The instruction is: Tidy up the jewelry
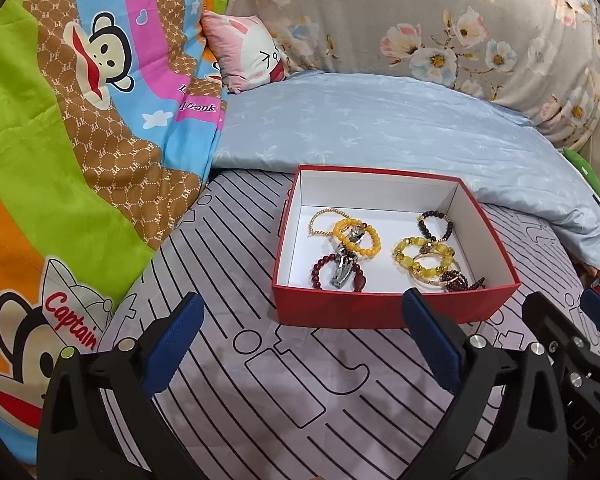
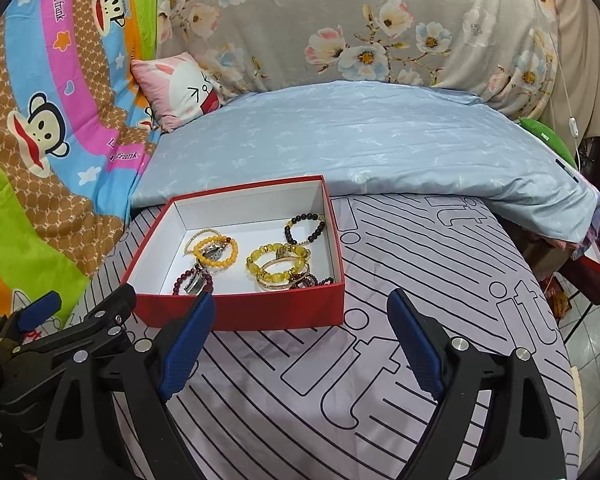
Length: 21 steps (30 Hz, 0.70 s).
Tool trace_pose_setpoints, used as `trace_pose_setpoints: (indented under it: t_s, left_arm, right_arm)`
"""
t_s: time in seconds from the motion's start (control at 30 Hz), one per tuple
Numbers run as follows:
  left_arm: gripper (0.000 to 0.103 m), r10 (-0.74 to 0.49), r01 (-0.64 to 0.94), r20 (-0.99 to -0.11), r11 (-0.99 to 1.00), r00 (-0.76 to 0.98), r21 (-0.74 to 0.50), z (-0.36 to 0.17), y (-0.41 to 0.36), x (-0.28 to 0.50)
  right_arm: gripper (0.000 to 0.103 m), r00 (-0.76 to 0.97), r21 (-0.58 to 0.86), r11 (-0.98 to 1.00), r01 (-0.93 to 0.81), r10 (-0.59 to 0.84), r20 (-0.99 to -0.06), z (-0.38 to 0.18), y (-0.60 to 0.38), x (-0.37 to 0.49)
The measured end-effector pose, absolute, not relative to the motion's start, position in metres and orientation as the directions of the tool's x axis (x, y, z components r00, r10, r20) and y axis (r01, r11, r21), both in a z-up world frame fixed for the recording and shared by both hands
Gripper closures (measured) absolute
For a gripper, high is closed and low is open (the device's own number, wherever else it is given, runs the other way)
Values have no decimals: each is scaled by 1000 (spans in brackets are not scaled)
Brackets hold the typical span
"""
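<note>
Both grippers, left gripper [image 1: 300, 344] and right gripper [image 2: 298, 344], hover spread wide and hold nothing. At 12 o'clock the red box [image 1: 380, 304] already contains the bracelets [image 1: 424, 256] and the hair clip [image 1: 342, 270]. This fits sorted jewelry or jewelry awaiting sorting. Open striped sheet [image 2: 440, 264] lies at 3 o'clock; the box walls limit reaching.

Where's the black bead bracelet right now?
In both wrist views the black bead bracelet lies in the red box's far right corner, just beyond the big yellow bead bracelet; no tongs touch it.
</note>
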<state>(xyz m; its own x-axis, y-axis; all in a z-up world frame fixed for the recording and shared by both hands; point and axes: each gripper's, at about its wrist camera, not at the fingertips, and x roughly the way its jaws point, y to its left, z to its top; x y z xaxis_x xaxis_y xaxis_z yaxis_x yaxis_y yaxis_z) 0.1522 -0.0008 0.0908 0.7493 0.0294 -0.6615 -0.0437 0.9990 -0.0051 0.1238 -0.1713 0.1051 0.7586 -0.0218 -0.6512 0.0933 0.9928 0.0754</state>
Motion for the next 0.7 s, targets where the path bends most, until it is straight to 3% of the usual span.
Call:
trace_pose_setpoints:
  t_s: [0.7]
  left_arm:
    - [8,23,-30,-676,1000,737,2,88,1,147]
  right_arm:
    - [19,748,73,992,102,-28,-664,100,-170,119]
